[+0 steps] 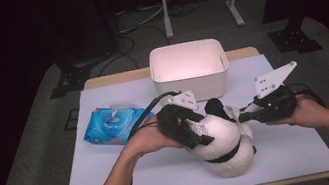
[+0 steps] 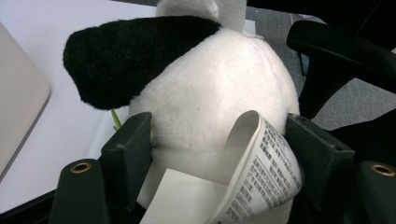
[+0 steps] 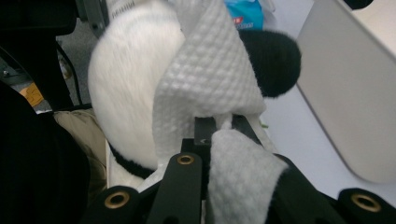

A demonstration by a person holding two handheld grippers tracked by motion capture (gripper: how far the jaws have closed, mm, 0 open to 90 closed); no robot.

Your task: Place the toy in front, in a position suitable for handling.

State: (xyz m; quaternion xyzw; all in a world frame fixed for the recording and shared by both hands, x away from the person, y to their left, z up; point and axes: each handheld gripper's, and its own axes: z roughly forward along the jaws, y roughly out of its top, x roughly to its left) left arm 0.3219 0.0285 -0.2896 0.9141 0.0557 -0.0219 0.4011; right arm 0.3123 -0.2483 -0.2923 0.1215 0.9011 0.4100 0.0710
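My left gripper (image 2: pixel 219 140) clamps the white rump of the plush panda (image 1: pixel 224 146), which sits near the front edge of the tabletop (image 1: pixel 116 181), right of centre, while my right gripper (image 3: pixel 224 128) is closed on a white wipe (image 3: pixel 210 74) draped against the panda.

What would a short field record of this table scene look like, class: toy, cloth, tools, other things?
toy: black and white plush panda, lying on the table
left gripper: jaws clamped on the panda's body beside its paper tag
right gripper: jaws shut on a white wipe, next to the panda
behind: white bin
left side: blue wipe pack
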